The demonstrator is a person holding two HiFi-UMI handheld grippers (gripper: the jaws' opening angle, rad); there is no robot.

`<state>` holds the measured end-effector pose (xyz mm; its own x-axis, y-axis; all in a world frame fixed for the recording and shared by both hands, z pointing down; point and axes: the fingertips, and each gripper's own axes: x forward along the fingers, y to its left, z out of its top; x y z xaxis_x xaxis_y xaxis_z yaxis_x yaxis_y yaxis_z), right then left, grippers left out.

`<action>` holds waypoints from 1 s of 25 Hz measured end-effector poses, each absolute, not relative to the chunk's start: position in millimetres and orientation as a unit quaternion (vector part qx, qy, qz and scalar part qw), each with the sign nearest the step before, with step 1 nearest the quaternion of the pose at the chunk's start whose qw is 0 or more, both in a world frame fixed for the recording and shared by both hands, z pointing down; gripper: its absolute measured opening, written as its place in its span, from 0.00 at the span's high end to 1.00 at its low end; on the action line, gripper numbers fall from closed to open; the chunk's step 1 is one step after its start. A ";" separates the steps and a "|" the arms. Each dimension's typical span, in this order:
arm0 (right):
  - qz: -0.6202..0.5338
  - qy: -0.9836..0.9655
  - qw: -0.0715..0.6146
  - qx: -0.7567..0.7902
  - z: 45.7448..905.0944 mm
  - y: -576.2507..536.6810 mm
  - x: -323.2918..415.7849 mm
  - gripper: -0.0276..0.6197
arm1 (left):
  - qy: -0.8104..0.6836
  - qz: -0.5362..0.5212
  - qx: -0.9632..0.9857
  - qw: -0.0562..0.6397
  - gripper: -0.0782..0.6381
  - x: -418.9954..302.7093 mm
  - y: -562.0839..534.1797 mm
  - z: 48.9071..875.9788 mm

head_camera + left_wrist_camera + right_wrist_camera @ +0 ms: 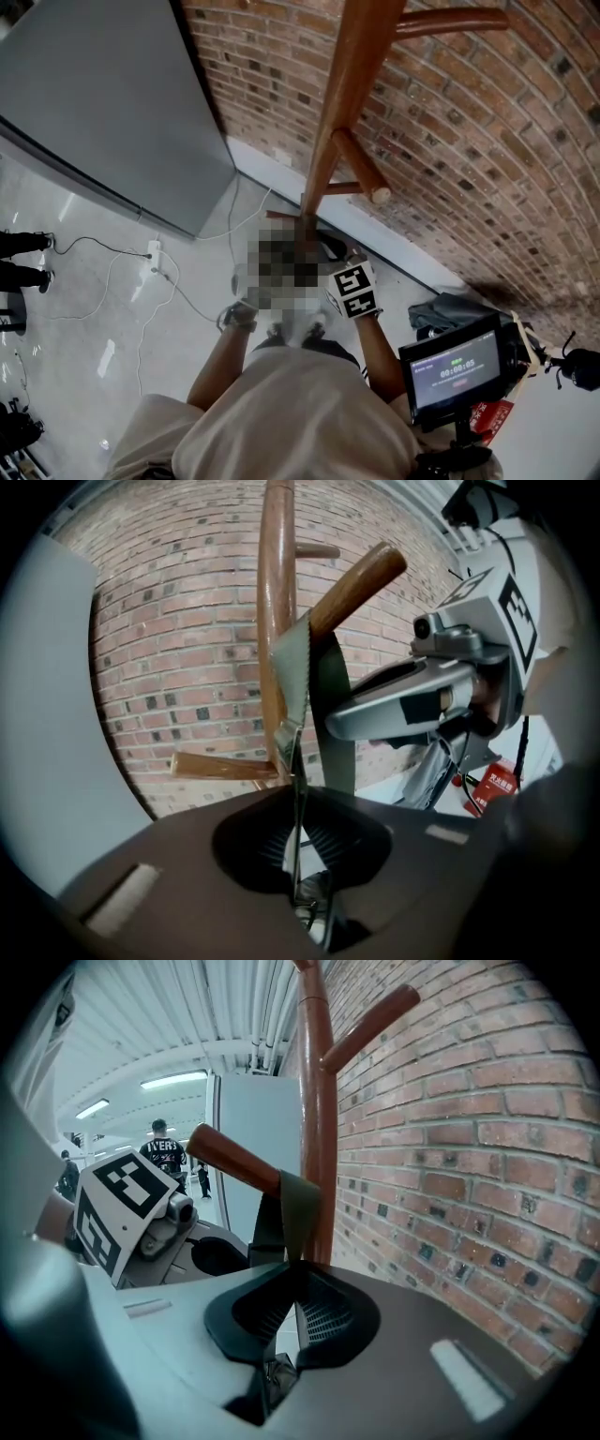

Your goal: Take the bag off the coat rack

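At the peg (361,578) of the coat rack (275,592), left gripper (296,799) and right gripper (292,1279) both pinch the bag strap (330,705); pulling it downward may snag it and tip the rack.

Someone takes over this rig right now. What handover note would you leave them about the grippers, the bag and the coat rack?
Left gripper: jaws shut on the bag's strap.
Right gripper: jaws shut on the same strap.
Things: the strap is looped over a peg of the coat rack; the bag's body is not clearly in view.
Done: both grips are taken.
Left: lift the strap up and off the peg's end, then carry the bag clear of the rack.
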<state>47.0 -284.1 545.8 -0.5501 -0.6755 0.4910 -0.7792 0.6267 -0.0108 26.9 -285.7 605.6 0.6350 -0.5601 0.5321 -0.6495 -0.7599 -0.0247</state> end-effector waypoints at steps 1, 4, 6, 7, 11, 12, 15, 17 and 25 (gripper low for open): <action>0.115 -0.873 0.227 0.417 545.5 -283.8 47.3 0.94 | -0.337 0.264 0.900 0.087 0.86 26.5 -285.4 603.3; 0.121 -0.870 0.230 0.419 544.0 -282.7 49.7 0.94 | -0.341 0.262 0.897 0.104 0.87 25.0 -283.8 595.6; 0.127 -0.869 0.227 0.421 541.9 -281.8 51.5 0.95 | -0.341 0.257 0.897 0.114 0.87 23.4 -282.5 594.0; 0.130 -0.868 0.225 0.422 540.4 -281.2 52.5 0.95 | -0.341 0.254 0.897 0.119 0.87 22.5 -281.7 593.0; 0.138 -0.867 0.217 0.426 534.1 -278.3 56.4 0.95 | -0.344 0.245 0.898 0.127 0.87 18.7 -277.8 588.5; 0.139 -0.867 0.216 0.427 532.8 -277.5 56.9 0.95 | -0.344 0.243 0.898 0.128 0.87 18.3 -276.8 587.3; 0.138 -0.868 0.215 0.426 530.2 -274.8 57.7 0.95 | -0.344 0.240 0.899 0.127 0.87 18.4 -274.0 584.7; 0.137 -0.868 0.215 0.425 528.3 -272.6 57.7 0.95 | -0.345 0.238 0.899 0.128 0.87 17.7 -272.0 582.6; 0.130 -0.872 0.211 0.421 512.5 -260.6 61.1 0.95 | -0.348 0.222 0.902 0.126 0.87 14.0 -259.1 564.2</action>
<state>61.1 -260.6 512.5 -0.5564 -0.6793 0.4786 -0.7896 0.6116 -0.0498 14.0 -259.1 564.2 0.6590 -0.5725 0.4877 -0.6839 -0.7260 0.0720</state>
